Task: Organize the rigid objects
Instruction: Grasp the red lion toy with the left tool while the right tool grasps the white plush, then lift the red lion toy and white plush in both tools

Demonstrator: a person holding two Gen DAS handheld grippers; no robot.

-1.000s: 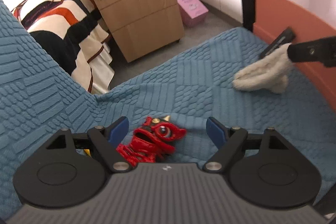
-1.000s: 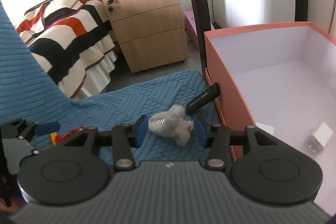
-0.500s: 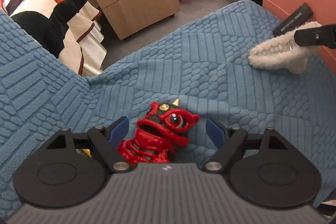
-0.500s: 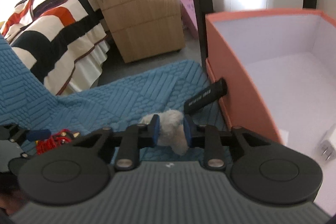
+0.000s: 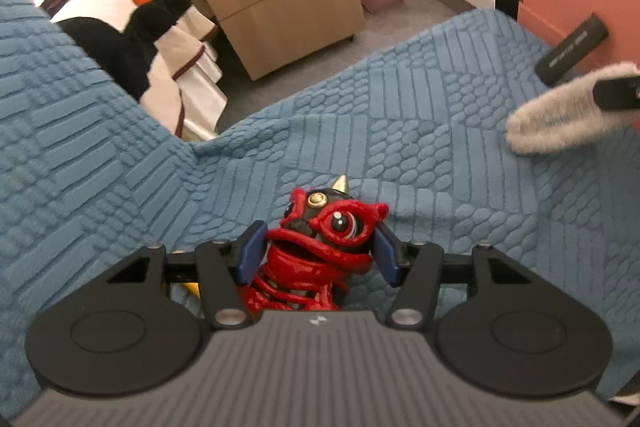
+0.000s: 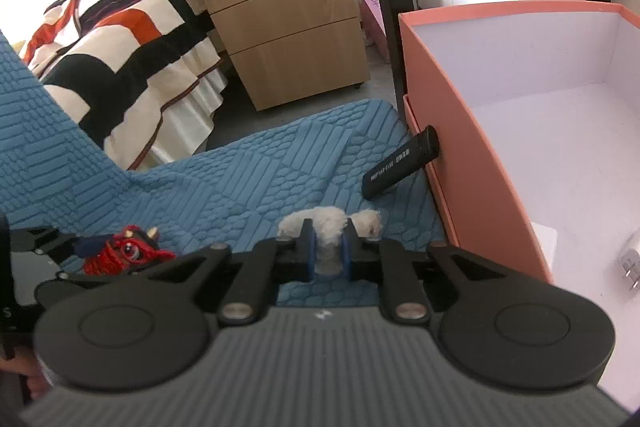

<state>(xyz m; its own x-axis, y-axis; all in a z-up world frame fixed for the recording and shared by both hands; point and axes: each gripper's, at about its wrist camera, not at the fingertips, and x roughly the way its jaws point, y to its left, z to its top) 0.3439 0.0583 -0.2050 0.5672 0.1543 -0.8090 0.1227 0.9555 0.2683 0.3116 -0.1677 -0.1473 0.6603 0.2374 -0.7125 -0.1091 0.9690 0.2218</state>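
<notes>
On blue quilt [image 5: 360,115], right tool [image 6: 327,254] clamping half-hidden fluffy toy [image 6: 330,223], left tool [image 5: 318,253] closing around red lion [image 5: 320,251], contact unclear

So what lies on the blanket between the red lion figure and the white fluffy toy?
Nothing: between the red lion figure and the white fluffy toy only bare blue blanket shows, in the left wrist view.

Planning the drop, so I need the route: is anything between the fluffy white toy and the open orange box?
Only the box's near wall; the right gripper must lift the fluffy white toy over it. The black stick leans there, farther along.
</notes>
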